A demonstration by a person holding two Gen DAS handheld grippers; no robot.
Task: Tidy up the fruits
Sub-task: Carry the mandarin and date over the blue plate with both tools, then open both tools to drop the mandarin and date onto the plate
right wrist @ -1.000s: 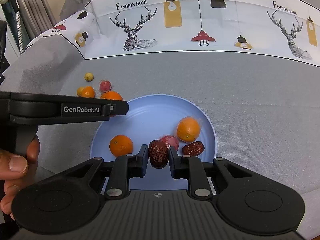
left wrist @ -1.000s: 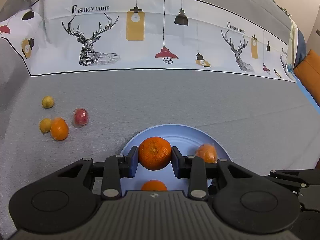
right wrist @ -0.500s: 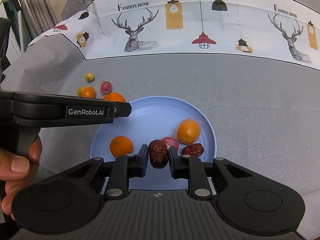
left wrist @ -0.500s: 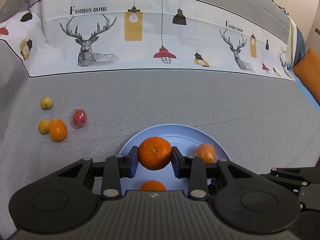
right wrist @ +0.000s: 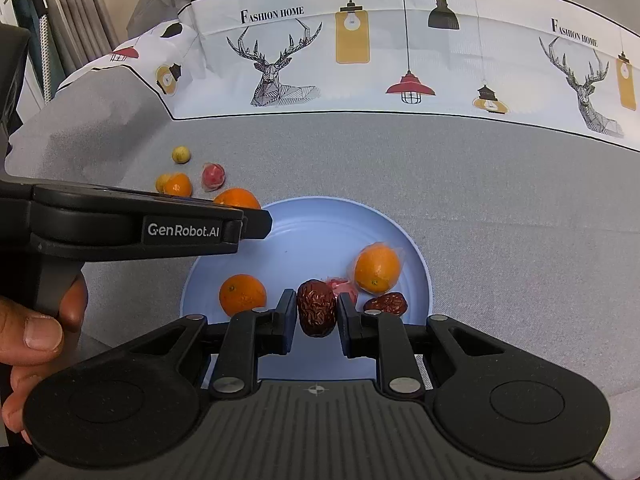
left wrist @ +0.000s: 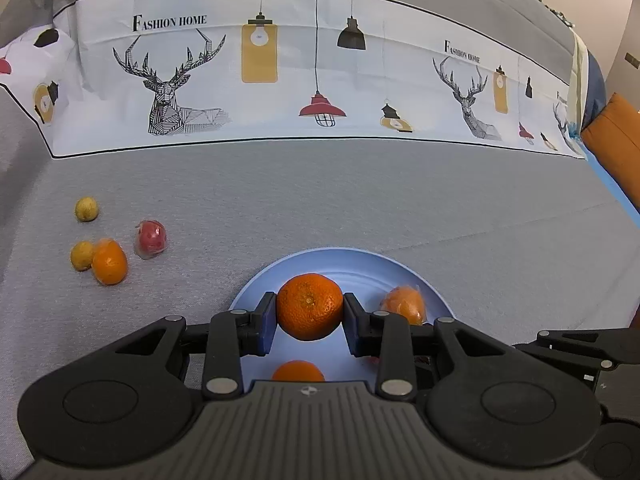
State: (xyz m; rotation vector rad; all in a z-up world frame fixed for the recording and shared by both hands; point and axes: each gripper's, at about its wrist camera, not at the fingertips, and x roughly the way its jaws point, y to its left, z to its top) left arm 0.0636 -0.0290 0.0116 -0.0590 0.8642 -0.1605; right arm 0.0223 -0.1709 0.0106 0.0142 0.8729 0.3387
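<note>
My left gripper (left wrist: 309, 312) is shut on a tangerine (left wrist: 309, 306) and holds it above the near-left part of the blue plate (left wrist: 352, 258). My right gripper (right wrist: 316, 310) is shut on a dark red date (right wrist: 316, 307) above the plate's (right wrist: 320, 216) near side. On the plate lie a small tangerine (right wrist: 242, 294), a wrapped orange (right wrist: 377, 268), a pink wrapped fruit (right wrist: 345, 286) and another date (right wrist: 386, 304). The left gripper also shows in the right wrist view (right wrist: 256, 222), with the tangerine (right wrist: 236, 198) partly hidden behind it.
Left of the plate on the grey cloth lie two small yellow fruits (left wrist: 86, 209) (left wrist: 81, 255), a wrapped orange (left wrist: 109, 262) and a wrapped red fruit (left wrist: 151, 237). A printed white cloth band (left wrist: 280, 80) runs across the back. An orange cushion (left wrist: 616, 140) is at far right.
Both grippers have drifted slightly with their fruit still held; the loose fruits sit a little further left in the left wrist view. Nothing was let go.
</note>
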